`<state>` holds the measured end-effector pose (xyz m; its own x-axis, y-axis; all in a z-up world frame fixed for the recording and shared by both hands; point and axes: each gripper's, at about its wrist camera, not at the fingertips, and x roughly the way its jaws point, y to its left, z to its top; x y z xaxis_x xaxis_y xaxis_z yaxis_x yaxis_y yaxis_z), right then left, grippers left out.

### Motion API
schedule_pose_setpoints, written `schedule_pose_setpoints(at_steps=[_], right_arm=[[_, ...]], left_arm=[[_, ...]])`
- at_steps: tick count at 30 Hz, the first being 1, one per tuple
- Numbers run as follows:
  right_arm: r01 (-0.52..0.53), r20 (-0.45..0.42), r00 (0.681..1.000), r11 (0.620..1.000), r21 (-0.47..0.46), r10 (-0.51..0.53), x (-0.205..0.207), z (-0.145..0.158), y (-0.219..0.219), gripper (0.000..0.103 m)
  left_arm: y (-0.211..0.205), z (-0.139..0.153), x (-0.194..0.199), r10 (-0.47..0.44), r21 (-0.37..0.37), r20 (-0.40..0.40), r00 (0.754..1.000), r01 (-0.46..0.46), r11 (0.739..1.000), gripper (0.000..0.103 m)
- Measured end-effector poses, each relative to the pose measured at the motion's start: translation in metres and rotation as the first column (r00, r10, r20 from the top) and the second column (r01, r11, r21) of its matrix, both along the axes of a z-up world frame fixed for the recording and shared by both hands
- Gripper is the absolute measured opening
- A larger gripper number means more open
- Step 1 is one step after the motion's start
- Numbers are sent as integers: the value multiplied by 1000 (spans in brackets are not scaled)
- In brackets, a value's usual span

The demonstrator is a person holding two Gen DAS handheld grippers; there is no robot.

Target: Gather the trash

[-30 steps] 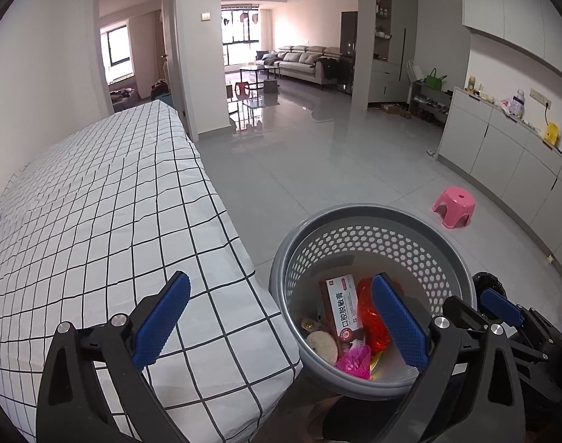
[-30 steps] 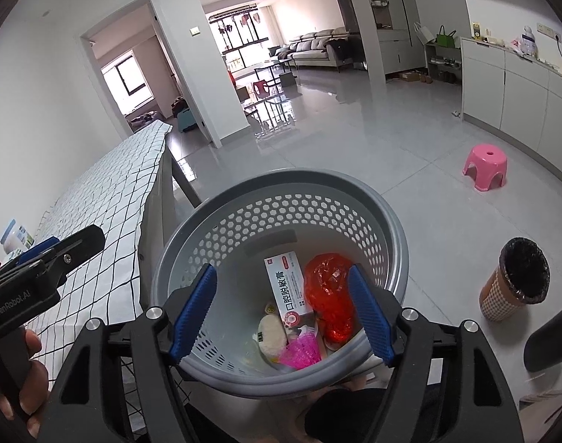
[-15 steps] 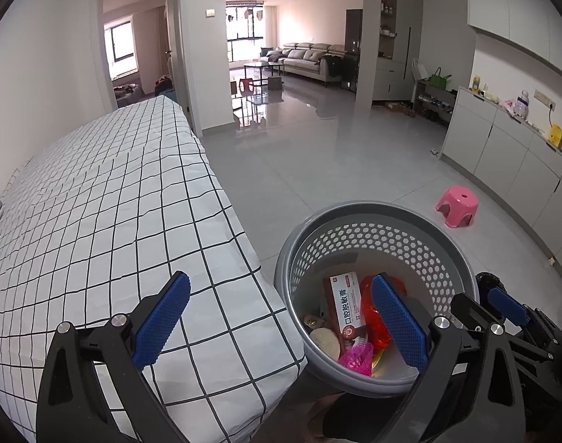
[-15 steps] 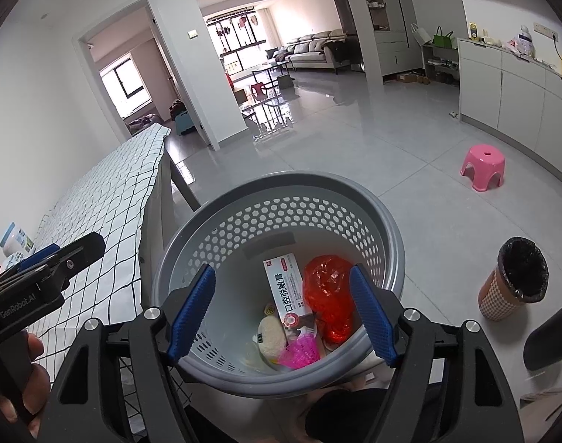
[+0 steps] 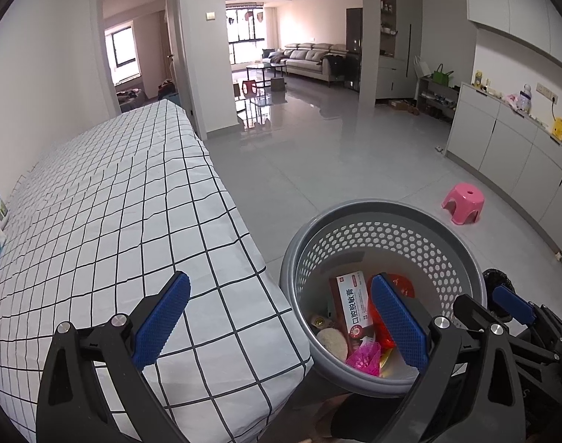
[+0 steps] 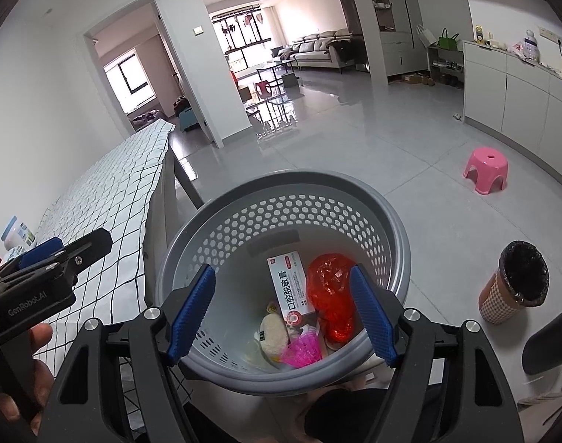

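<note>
A grey perforated basket point(image 6: 292, 179) stands on the floor beside the table, directly below both grippers. Inside lie a white and red box point(image 6: 290, 289), a crumpled red bag point(image 6: 331, 295), a pink wrapper point(image 6: 303, 347) and a pale round piece point(image 6: 273, 332). My right gripper point(image 6: 281, 310) hangs open over the basket with nothing between its blue pads. My left gripper point(image 5: 281, 321) is open and empty too, spanning the table's corner and the basket point(image 5: 384, 206). The same box point(image 5: 351, 306) shows in the left wrist view.
A table with a black-checked white cloth point(image 5: 115, 221) lies to the left, with packets point(image 6: 17, 232) at its far edge. On the floor to the right stand a pink stool point(image 6: 486, 170) and a brown checkered bin point(image 6: 513, 284). White cabinets point(image 5: 521, 155) line the right wall.
</note>
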<state>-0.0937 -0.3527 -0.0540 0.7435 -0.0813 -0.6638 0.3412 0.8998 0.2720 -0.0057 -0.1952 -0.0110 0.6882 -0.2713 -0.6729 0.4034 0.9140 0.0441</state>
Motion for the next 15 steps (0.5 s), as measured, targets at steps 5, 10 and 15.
schedule_pose_setpoints(at_steps=[5,10,15], right_arm=[[-4,2,1000,1000,-4,4,0,0,1,72],[-2,2,1000,1000,-2,2,1,-1,2,72],[-4,2,1000,1000,-3,4,1,-1,2,72]], left_arm=[[-2,-1,1,2,3,-7,1000,-2,1000,97],[-2,-2,1,-1,7,-10,1000,1,1000,97],[-4,-3,0,-5,14,-13,1000,5,1000,97]])
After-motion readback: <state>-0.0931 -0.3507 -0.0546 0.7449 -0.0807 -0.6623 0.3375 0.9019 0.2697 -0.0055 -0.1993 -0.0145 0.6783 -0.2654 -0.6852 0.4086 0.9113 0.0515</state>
